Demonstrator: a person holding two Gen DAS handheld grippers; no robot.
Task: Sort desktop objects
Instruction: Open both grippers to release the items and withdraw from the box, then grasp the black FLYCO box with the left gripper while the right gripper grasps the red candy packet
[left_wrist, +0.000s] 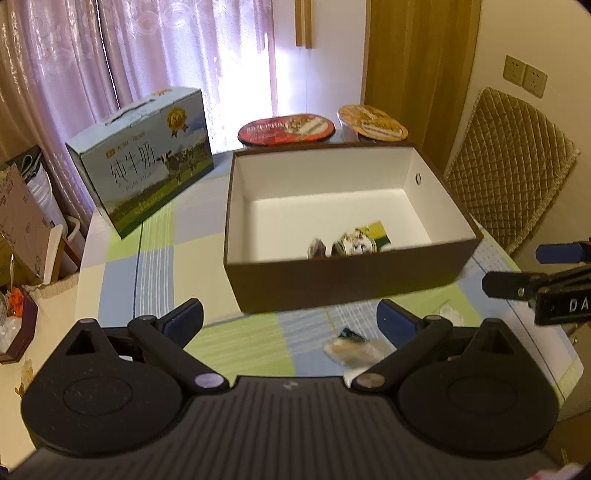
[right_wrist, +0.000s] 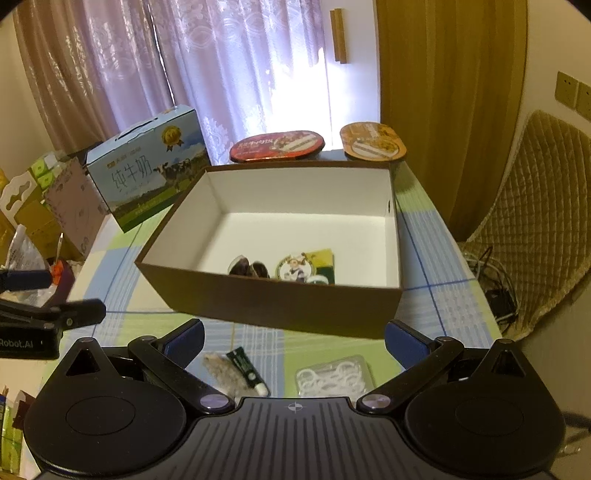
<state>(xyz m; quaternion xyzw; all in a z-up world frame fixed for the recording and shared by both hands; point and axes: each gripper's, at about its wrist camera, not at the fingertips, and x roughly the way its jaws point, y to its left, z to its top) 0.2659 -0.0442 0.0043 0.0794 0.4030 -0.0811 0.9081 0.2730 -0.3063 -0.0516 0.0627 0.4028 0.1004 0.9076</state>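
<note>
We're looking at a brown cardboard box (right_wrist: 273, 306) with a white inside, sitting open in the middle of the checked tablecloth (left_wrist: 155, 266). Down at its near wall there are already a couple of dark little wrapped things (right_wrist: 248, 268) and a round badge-looking item (right_wrist: 293, 268) lying on a yellow-green packet (right_wrist: 325, 260); too blurry for us to say what they really are.

Still out on the cloth, just in front of the box: a small dark tube with a white cap (right_wrist: 246, 371) lying partly on a fuzzy brownish piece (right_wrist: 225, 373), and a clear pack of white rings (right_wrist: 334, 376) a bit to the right of them.

Our left gripper (left_wrist: 291, 321) hangs over that near strip with its jaws wide apart, nothing in them. Same story for our right gripper (right_wrist: 293, 341): jaws spread, empty, the tube and ring pack showing between the fingers.

Behind the box we've got a blue milk carton (left_wrist: 147, 166) with a carry handle on the left, plus two sealed instant-food bowls, a red-lidded bowl (left_wrist: 286, 127) and an orange-lidded bowl (left_wrist: 373, 122). The box's near wall stands between our grippers and its contents.
</note>
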